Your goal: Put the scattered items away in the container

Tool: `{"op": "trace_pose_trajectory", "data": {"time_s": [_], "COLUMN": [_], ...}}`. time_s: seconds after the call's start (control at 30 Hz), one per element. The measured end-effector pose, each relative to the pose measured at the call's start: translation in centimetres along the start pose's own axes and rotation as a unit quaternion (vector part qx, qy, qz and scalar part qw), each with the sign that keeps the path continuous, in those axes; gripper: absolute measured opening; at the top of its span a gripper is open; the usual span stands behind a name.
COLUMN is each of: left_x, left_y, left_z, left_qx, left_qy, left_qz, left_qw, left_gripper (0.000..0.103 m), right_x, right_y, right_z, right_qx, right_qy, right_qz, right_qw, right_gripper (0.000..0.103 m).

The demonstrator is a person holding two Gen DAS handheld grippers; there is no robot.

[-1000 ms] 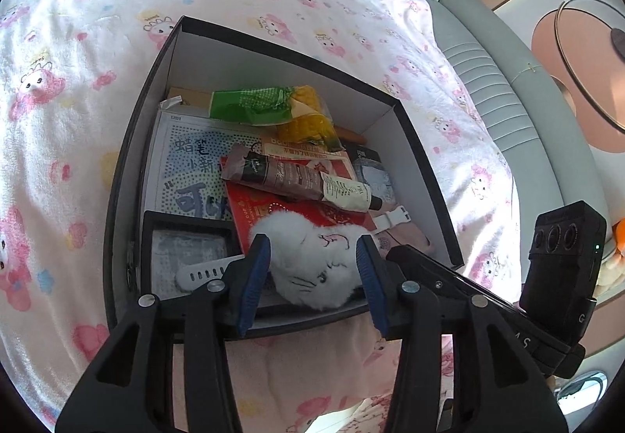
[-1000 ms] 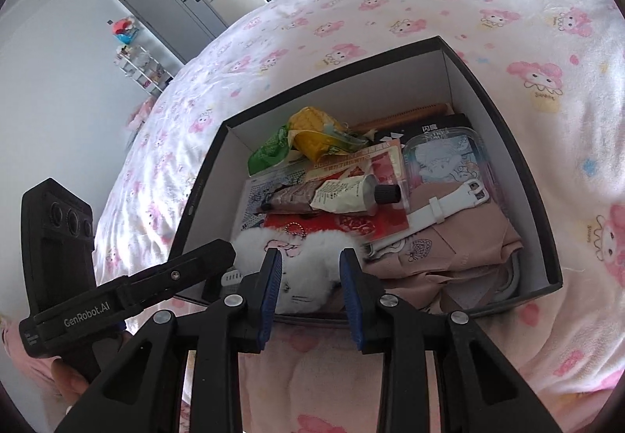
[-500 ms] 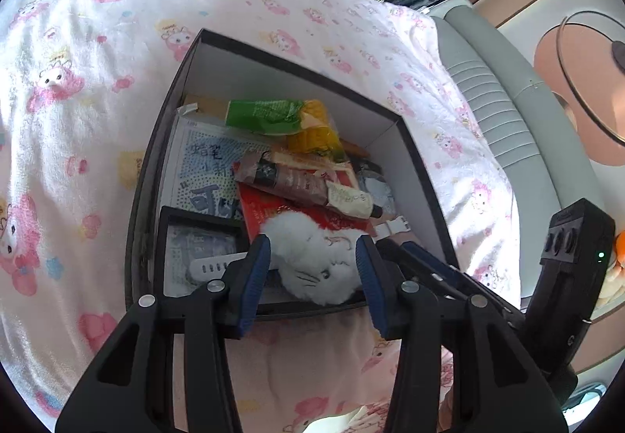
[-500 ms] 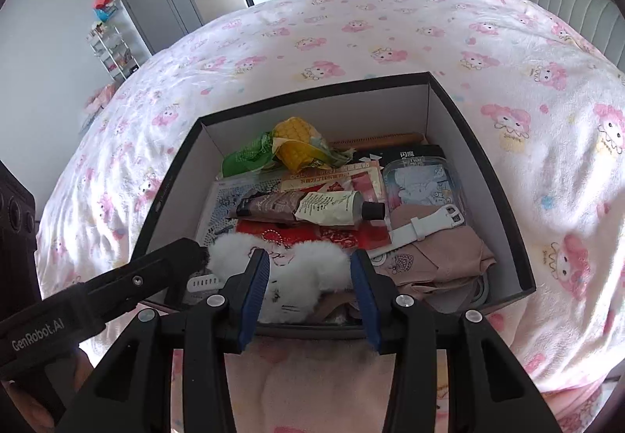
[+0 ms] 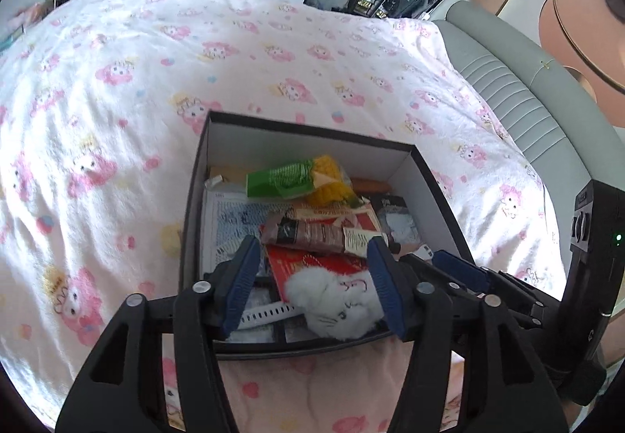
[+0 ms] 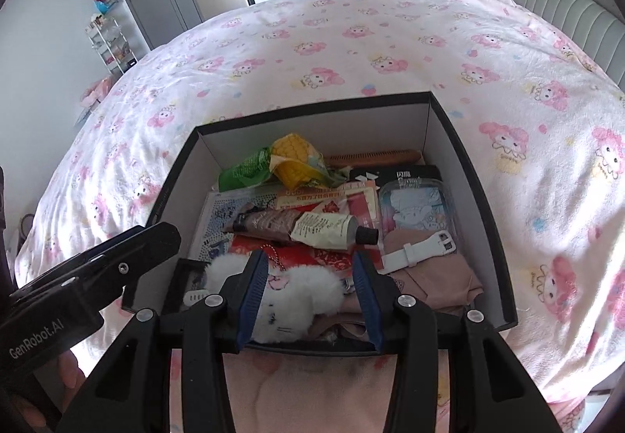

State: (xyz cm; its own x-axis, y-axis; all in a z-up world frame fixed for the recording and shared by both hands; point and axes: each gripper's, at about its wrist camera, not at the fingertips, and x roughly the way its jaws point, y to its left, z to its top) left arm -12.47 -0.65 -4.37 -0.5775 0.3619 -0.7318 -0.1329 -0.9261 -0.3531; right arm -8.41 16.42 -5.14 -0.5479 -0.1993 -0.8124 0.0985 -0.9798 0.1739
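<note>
in the left wrist view the left gripper point(image 5: 314, 278) hangs over the near edge of the black box point(image 5: 437, 183) on the bed point(image 5: 117, 112), its jaws opening, with nothing pressed between the pads; the white plush toy point(image 5: 336, 296) lies inside the box just below and between the fingers, apart from both. left of that gripper a white strap point(image 5: 265, 314) rests on a dark tray; ahead of it lie a brown tube point(image 5: 312, 233) and, farther on, a green and yellow packet point(image 5: 300, 179). at the right edge this view shows the right gripper's body (only from the side).

the right wrist view shows the right gripper point(image 6: 310, 296) from behind, jaws also opening and free of the plush toy point(image 6: 293, 300), which sits between and under them. right of this gripper, and hidden in the other view, are pink folded cloth point(image 6: 437, 280), a white watch band point(image 6: 420, 251) and a clear case point(image 6: 418, 208). a wooden comb point(image 6: 375, 157) lies against the far wall.
</note>
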Motion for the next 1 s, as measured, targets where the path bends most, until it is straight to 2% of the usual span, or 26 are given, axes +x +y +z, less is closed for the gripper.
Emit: {"op": "trace_pose_trajectory", "data": {"time_s": [0.03,0.07,0.1,0.17,0.23,0.27,0.4,0.53,0.63,0.73,0.93,1.0], "left_x": [-0.8,-1.7,-2.7,-4.9,-7.2,-8.3,-12.1,-14.0,-15.0,-15.4,-16.6,-16.8], "left_y": [-0.2,-0.5,-0.8,-1.4,-2.0,-2.3,-3.1,-3.3,-3.2,-3.1,-3.0,-3.0], "left_z": [0.5,1.1,1.7,2.9,3.9,4.3,4.7,3.6,2.2,0.6,-3.8,-4.9], "left_qx": [0.006,0.011,0.016,0.026,0.034,0.039,0.051,0.060,0.049,0.051,0.049,0.050], "left_qy": [-0.008,-0.017,-0.029,-0.059,-0.094,-0.109,-0.156,-0.160,-0.164,-0.153,-0.156,-0.155], "left_qz": [0.011,0.018,0.021,0.025,0.033,0.038,0.052,0.075,0.105,0.113,0.101,0.099], "left_qw": [0.9999,0.9996,0.9992,0.9976,0.9944,0.9925,0.9851,0.9824,0.9795,0.9804,0.9814,0.9816], "left_gripper": [0.064,0.065,0.069,0.081,0.101,0.103,0.103,0.103,0.103,0.103,0.103,0.103], "right_x": [-0.9,-2.0,-3.1,-5.4,-7.8,-9.2,-13.7,-16.5,-17.0,-17.3,-16.8,-16.5], "right_y": [0.1,0.1,0.1,0.4,0.7,0.7,1.4,2.5,3.1,3.3,2.8,2.7], "right_z": [0.3,0.6,1.0,1.7,2.6,3.0,3.4,2.0,0.5,-1.2,-5.1,-5.7], "right_qx": [0.001,0.005,0.008,0.008,0.013,0.013,0.014,0.003,-0.002,0.005,0.009,0.003], "right_qy": [-0.016,-0.039,-0.064,-0.096,-0.127,-0.139,-0.171,-0.186,-0.180,-0.172,-0.137,-0.135], "right_qz": [-0.003,-0.010,-0.020,-0.043,-0.048,-0.049,-0.057,-0.080,-0.068,-0.062,-0.060,-0.073], "right_qw": [1.000,0.999,0.998,0.994,0.991,0.989,0.984,0.979,0.981,0.983,0.989,0.988], "right_gripper": [0.049,0.058,0.070,0.086,0.086,0.086,0.086,0.086,0.086,0.086,0.086,0.086]}}
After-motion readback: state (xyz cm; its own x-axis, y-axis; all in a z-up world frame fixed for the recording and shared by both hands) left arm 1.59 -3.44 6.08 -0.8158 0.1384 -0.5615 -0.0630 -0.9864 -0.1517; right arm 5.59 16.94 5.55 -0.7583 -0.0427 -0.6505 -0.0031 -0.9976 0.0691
